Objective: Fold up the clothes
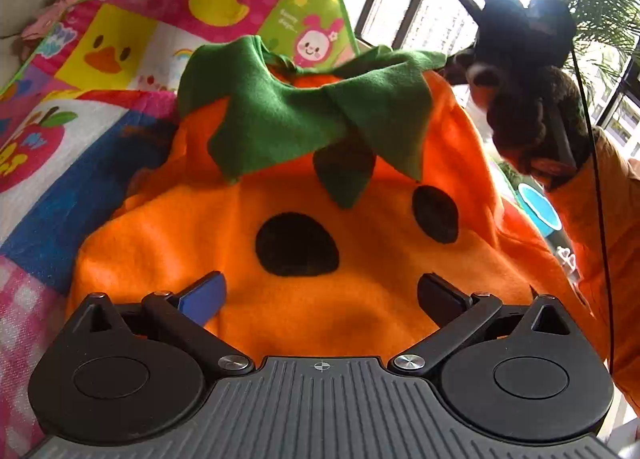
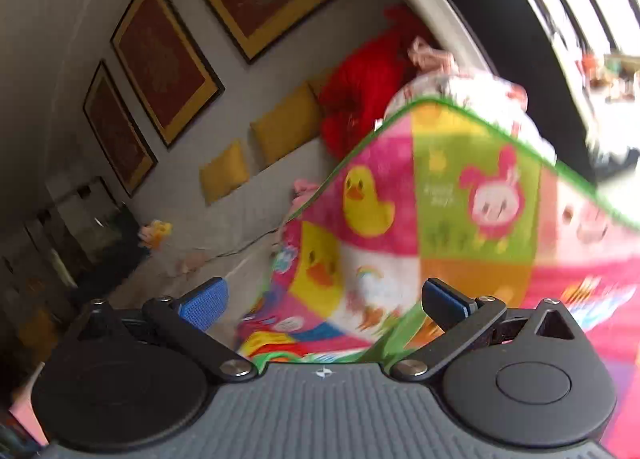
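An orange pumpkin costume [image 1: 304, 227] with a green leaf collar [image 1: 296, 107] and black felt eyes lies on a colourful play mat [image 1: 120, 43]. My left gripper [image 1: 320, 297] is open just above its lower part, touching nothing. My right gripper [image 2: 324, 301] is open and empty over the play mat [image 2: 440, 195]. It shows in the left wrist view as a dark shape [image 1: 516, 71] held by a hand at the garment's upper right edge. The costume is out of the right wrist view.
A red garment [image 2: 364, 87] and pale pink clothes [image 2: 432, 55] lie beyond the mat. Yellow cushions [image 2: 280, 131] lean on a grey wall with framed pictures [image 2: 164, 59]. Windows [image 1: 424, 7] stand at the far right. A person's orange sleeve [image 1: 600, 227] is at right.
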Tool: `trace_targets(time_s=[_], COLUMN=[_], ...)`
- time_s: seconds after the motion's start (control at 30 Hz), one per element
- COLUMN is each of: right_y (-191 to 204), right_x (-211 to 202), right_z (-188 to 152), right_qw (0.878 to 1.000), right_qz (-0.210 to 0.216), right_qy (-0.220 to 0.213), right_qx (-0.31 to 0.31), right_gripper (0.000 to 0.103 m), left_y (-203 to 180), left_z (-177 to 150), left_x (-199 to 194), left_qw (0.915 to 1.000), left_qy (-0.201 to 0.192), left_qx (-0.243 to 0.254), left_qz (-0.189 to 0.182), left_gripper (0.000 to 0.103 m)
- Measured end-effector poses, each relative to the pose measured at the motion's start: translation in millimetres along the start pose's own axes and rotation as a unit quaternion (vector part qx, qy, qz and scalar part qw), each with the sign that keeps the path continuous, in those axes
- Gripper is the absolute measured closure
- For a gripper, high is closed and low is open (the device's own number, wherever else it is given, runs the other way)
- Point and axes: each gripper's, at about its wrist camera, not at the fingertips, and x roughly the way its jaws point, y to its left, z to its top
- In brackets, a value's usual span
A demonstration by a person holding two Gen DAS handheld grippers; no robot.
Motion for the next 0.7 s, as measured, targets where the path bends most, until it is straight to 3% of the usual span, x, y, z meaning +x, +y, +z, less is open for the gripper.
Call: trace_targets(time_s=[0.07,0.17,0.23,0.33,0.4,0.5,0.53,0.63,0.7], right_y=[-3.5,-10.4,-7.4,8.9,19.1,20.6,15.5,1.1,-1.5], right_x=[7.6,1.3,-10.0,0.1,17.3,59.1,71.2,87.8,80.1], right_z=[1.2,-8.0,-16.6,-32.6,-48.0,-74.4,-77.1,-73.1,-60.7], right_qw=[0.996,0.983,0.979,0.965,0.944,0.884,0.872,0.866,0.876], right_qz=[-0.067,-0.155,-0.161,-0.161,-0.183,-0.285,-0.307,-0.336,-0.342], right_qy=[0.06,0.089,0.092,0.142,0.175,0.176,0.173,0.161,0.149], right_qx=[-0.012,-0.039,-0.087,-0.153,-0.214,-0.325,-0.34,-0.334,-0.305], right_gripper=[0.0,0.0,0.0,0.0,0.0,0.0,0.0,0.0,0.0], left_y=[-0.2,0.0,0.0,-0.3,-1.1,-1.6,-1.8,-0.3,4.0], left_z=[-1.7,-2.3,-4.1,-3.7,-3.3,-3.2,-2.8,-0.9,0.3], left_x=[0.7,3.7,4.7,6.1,7.2,8.9,9.5,10.7,10.8], left_qw=[1.0,1.0,1.0,0.9999,0.9999,0.9998,0.9998,0.9997,0.9997], left_qy=[0.0,-0.001,-0.001,0.003,0.006,0.006,0.007,0.013,0.017], left_qx=[0.002,-0.003,-0.006,-0.005,-0.004,-0.004,-0.004,-0.006,-0.013], left_qz=[0.002,0.003,0.007,0.012,0.015,0.02,0.02,0.019,0.014], left_gripper=[0.0,0.0,0.0,0.0,0.0,0.0,0.0,0.0,0.0])
